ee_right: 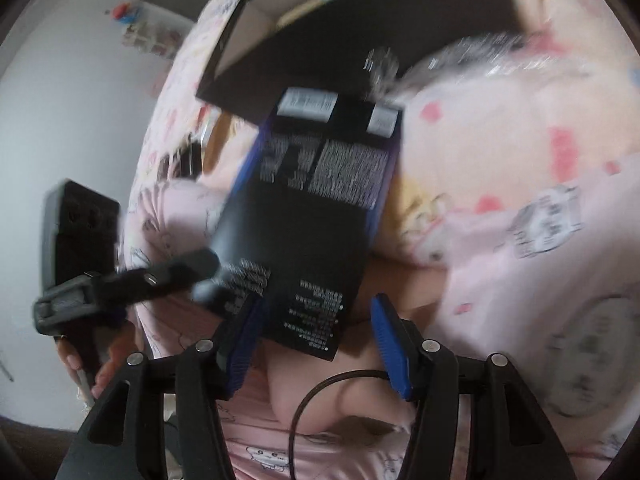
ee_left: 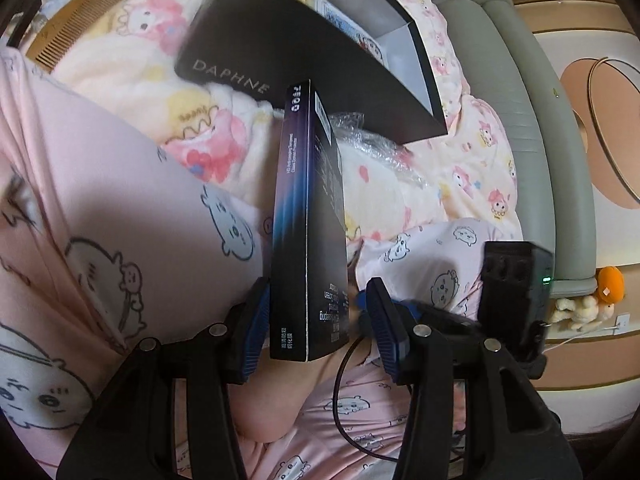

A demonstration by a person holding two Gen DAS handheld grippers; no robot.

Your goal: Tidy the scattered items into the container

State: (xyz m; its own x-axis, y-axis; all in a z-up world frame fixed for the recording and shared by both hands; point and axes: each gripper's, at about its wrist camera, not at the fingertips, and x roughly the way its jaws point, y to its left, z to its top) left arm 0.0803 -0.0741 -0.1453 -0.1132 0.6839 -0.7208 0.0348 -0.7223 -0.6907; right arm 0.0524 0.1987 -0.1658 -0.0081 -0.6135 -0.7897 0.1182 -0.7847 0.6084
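On bed, short of black container (ee_left: 304, 52): some items already inside. Flat dark box (ee_left: 310, 216) between left gripper (ee_left: 316, 328) and right gripper (ee_right: 316, 340) pads; grip unclear. Comb (ee_left: 76, 20), plastic wrap (ee_left: 372, 140) remain outside.

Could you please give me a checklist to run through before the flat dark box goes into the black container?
1. Flat dark box sits between the left gripper fingers: ok.
2. Firm hold on it: cannot tell; a gap shows beside one finger.
3. Right gripper clear of the box: not ok; its fingers straddle the same box's lower end.
4. Black DAPHNE container open on the bed: ok; items already lie inside.
5. Way to the container free: cannot tell; clear plastic wrap lies just in front of it.
6. Everything else tidied: not ok; the wooden comb lies outside on the bedding.
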